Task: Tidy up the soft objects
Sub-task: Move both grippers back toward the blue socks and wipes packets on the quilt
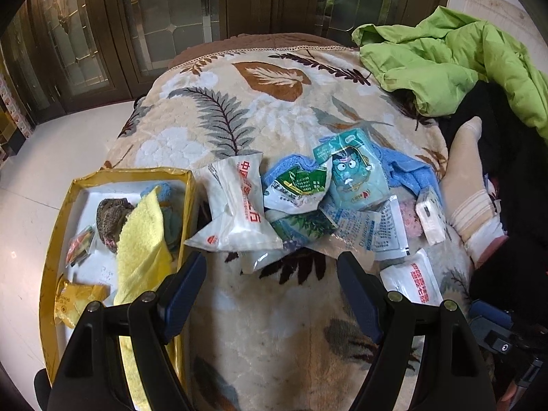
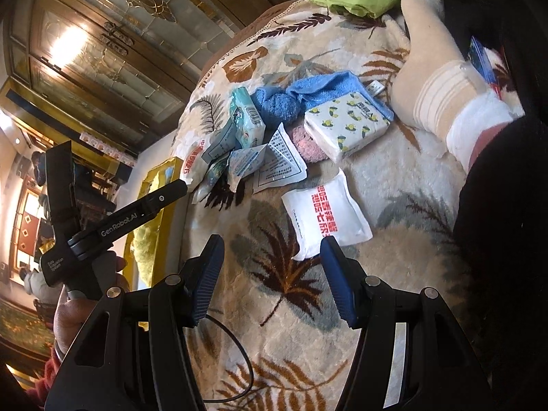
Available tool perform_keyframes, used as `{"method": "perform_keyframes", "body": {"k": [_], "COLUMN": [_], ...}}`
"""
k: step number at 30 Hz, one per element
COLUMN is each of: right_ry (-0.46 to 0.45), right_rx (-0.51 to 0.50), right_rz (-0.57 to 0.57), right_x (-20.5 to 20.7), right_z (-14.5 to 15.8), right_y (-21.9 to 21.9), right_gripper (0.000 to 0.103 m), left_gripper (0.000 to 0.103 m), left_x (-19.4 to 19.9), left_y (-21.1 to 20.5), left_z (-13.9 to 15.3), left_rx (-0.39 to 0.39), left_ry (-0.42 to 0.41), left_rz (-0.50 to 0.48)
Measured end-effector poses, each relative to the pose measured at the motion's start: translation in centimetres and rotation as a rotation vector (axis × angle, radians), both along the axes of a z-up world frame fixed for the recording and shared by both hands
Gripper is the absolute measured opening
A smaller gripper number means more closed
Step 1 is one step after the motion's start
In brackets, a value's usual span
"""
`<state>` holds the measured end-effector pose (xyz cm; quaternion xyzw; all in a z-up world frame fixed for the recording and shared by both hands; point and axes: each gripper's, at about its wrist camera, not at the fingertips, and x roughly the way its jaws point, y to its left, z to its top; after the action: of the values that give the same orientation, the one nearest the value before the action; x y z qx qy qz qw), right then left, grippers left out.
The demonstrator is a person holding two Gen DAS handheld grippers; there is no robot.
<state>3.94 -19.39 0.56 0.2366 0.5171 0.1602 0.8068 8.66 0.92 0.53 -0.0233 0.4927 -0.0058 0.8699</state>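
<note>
While both grippers [image 1: 270, 270] [image 2: 270, 257] gape empty, packets [image 1: 236, 205] crowd the blue towel [image 2: 328, 85].

Around my work area: bedding, furniture and a foot.

I see a leaf-print blanket [image 1: 239, 109] covering the bed, with a brown quilt [image 1: 219, 46] at its far edge. A green jacket [image 1: 445, 58] lies crumpled at the far right corner, against something black I can't make out. A socked foot [image 2: 428, 68] rests on the blanket, just beside the pile. Behind the bed stand dark wooden doors [image 1: 164, 17] with leaded glass panes. The floor [image 1: 51, 157] to the left is pale and glossy. A thin black cable [image 2: 236, 359] loops over the blanket near me.
</note>
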Motion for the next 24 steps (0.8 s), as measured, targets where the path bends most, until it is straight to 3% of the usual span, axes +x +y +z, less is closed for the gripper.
{"method": "perform_keyframes", "body": {"k": [16,24], "right_ry": [-0.033,-0.01], "right_rx": [-0.076,-0.071], "right_rz": [0.024,0.024], "right_x": [3.3,4.4], "right_z": [0.9,0.4], "right_y": [1.0,0.9], "right_gripper": [0.059,0.059], "left_gripper": [0.079,0.079], "left_x": [3.8,5.1], "left_y": [0.5,0.3], "left_z": [-1.4,-1.6], "left_rx": [0.012,-0.017], "left_ry": [0.013,0.024], "left_rz": [0.03,0.021]}}
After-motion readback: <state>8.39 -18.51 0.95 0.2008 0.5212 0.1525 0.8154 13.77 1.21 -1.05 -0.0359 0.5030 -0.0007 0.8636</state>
